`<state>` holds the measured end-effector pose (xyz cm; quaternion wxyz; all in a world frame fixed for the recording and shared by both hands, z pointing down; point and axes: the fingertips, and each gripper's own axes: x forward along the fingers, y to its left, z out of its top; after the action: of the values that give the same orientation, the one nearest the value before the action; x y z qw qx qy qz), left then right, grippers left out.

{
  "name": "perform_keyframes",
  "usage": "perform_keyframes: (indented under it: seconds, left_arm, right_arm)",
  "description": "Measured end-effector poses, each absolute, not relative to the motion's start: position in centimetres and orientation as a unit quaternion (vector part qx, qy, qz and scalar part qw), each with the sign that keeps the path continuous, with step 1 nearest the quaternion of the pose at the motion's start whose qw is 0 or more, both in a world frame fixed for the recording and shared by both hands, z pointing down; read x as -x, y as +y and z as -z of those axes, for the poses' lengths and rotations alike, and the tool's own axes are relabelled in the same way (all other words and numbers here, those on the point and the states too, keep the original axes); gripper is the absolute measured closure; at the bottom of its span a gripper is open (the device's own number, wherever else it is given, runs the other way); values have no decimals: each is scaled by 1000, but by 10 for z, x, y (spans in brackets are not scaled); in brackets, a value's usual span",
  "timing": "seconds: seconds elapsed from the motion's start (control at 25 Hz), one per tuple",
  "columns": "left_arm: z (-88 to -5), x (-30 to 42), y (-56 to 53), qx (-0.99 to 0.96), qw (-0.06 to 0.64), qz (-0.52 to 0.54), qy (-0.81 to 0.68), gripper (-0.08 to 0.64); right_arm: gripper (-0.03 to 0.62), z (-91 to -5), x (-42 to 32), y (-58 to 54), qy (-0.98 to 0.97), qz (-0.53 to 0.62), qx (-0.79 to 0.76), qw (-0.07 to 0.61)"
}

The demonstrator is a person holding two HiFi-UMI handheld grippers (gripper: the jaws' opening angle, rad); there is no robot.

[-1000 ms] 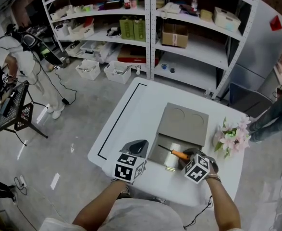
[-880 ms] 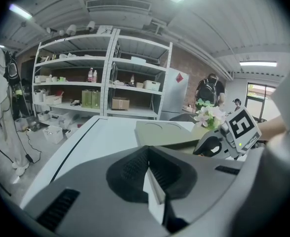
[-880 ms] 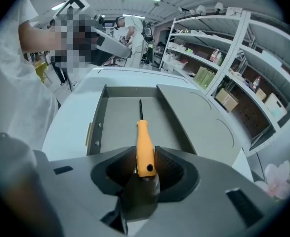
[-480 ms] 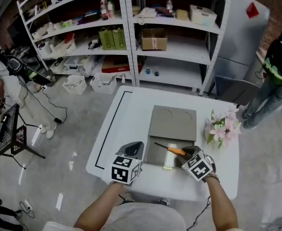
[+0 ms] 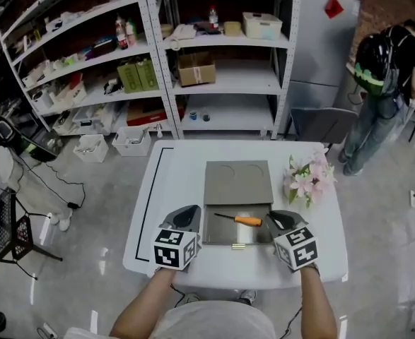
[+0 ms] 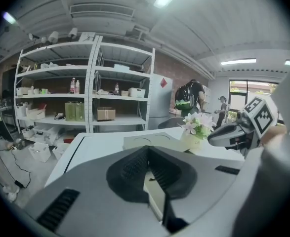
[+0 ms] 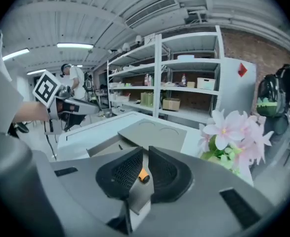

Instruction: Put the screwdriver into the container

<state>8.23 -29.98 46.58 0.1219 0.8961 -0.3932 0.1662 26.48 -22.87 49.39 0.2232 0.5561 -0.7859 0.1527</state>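
The screwdriver (image 5: 239,219), with an orange handle and a dark shaft, lies flat inside the open grey container (image 5: 211,236), whose lid (image 5: 238,182) is folded back behind it. My right gripper (image 5: 278,219) sits just right of the container, apart from the handle. Its jaws are closing, with only a narrow gap and nothing between them. In the right gripper view the handle end (image 7: 143,175) shows beyond the right gripper (image 7: 144,154). My left gripper (image 5: 189,215) rests at the container's left edge. In its own view the left gripper (image 6: 147,152) looks shut and empty.
The white table (image 5: 179,182) has a black line along its left side. A pot of pink flowers (image 5: 302,179) stands right of the lid. White shelving (image 5: 193,48) with boxes fills the back. A person (image 5: 384,83) stands at the far right.
My right gripper has drawn back to the right, off the screwdriver's handle. The screwdriver stays lying in the container. The head view has swung round, and the left gripper holds its place.
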Motion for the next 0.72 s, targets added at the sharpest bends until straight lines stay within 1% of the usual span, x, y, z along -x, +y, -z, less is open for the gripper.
perform_keyframes:
  seconds: [0.12,0.24,0.36,0.6,0.72]
  left_arm:
    - [-458,-83,-303,-898,121,-155,-393,555]
    - [-452,-82,-301,-900,108,-156,-392,555]
    - [-452,-84,-298,-902,92,-163,-389,555]
    - [-448,-81,-296,-903,87,-158,-390,555]
    - [-448,-79,-295,-902,91,-155,-392,555]
  right_arm:
    - [564,-466,-273,-223,-769,-158,-599,161]
    - [577,-443,-275,-216,-755,-147,-627,127]
    - [588,-431,-277,-209,-743,-142,-646,103]
    - [589,-421,-273,-205,-735,-136,-660,75]
    - [589,-420,-268,-207,-740,-136,-655,75]
